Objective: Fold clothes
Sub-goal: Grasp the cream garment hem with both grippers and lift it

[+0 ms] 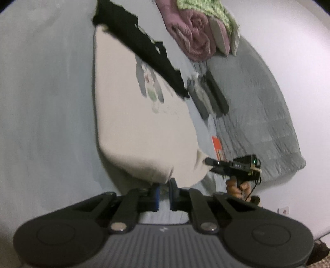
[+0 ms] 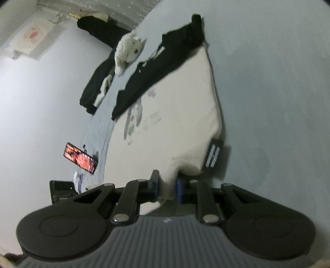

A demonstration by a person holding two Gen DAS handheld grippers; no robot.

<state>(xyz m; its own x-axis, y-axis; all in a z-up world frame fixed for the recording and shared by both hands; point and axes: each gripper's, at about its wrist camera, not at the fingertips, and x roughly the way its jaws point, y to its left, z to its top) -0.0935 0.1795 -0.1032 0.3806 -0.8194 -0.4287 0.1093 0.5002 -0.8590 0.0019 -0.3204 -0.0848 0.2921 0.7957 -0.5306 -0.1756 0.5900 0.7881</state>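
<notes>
Cream shirt [image 1: 144, 127] with a faded cartoon print is spread across the bed [image 1: 41, 103], and both grippers have a near corner of it. The left gripper [image 1: 164, 192] has its fingers pressed in on the hem corner, cloth bunched just between the blue pads. The right gripper [image 2: 168, 190] is pinching the other near corner, with a fold of cream fabric clearly caught between its fingers (a black label [image 2: 214, 155] sits just beside that corner). In the left view you can also see the person's hand [image 1: 237, 187] holding the right tool.

My read: this is a fold step mid-grab, both near corners held and slightly lifted. Whether it's about to carry that edge over toward the far end or is just straightening the shirt out flat, I can't settle from this. Either way, the two grips need to move together and stay level so the hem doesn't twist.

One snag: a black garment [image 2: 156, 68] lies across the far end of the shirt, touching it, so it could get dragged along or buried.

Surface is a pale blue-grey sheet, fairly smooth. Around it: a grey quilt [image 1: 257, 107], a rolled pink blanket [image 1: 193, 35], a green knit thing [image 1: 206, 10], a white plush toy [image 2: 129, 51], another dark garment [image 2: 97, 82] and a phone [image 2: 80, 157] with its screen lit. Pictures are blurry.
</notes>
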